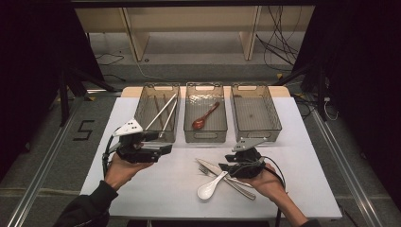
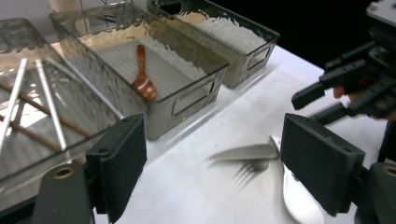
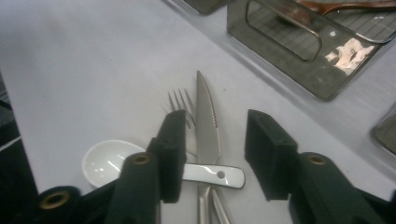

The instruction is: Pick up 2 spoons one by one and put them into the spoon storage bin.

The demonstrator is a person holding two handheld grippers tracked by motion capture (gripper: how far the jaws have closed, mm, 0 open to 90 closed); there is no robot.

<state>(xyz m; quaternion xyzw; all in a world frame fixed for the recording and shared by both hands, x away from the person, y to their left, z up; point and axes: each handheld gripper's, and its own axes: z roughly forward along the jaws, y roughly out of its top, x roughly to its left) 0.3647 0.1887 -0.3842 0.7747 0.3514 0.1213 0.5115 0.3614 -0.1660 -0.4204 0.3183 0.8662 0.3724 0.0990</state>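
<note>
Right gripper view: right gripper (image 3: 215,154) jaws straddle knife (image 3: 207,126), not touching.

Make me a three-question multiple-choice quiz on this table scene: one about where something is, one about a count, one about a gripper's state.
1. Where does the brown spoon lie?
A. in the middle bin
B. on the white table beside the fork
C. in the right bin

2. How many clear bins stand in a row on the table?
A. two
B. three
C. four

3. How is the right gripper placed?
A. shut on the white spoon
B. holding the brown spoon over a bin
C. jaws apart around the knife, pads not touching it

Answers: 1 A, the high view shows it inside the centre bin. 2 B, the left bin, middle bin and right bin sit side by side. 3 C, the right gripper view shows a gap on both sides of the blade.
</note>
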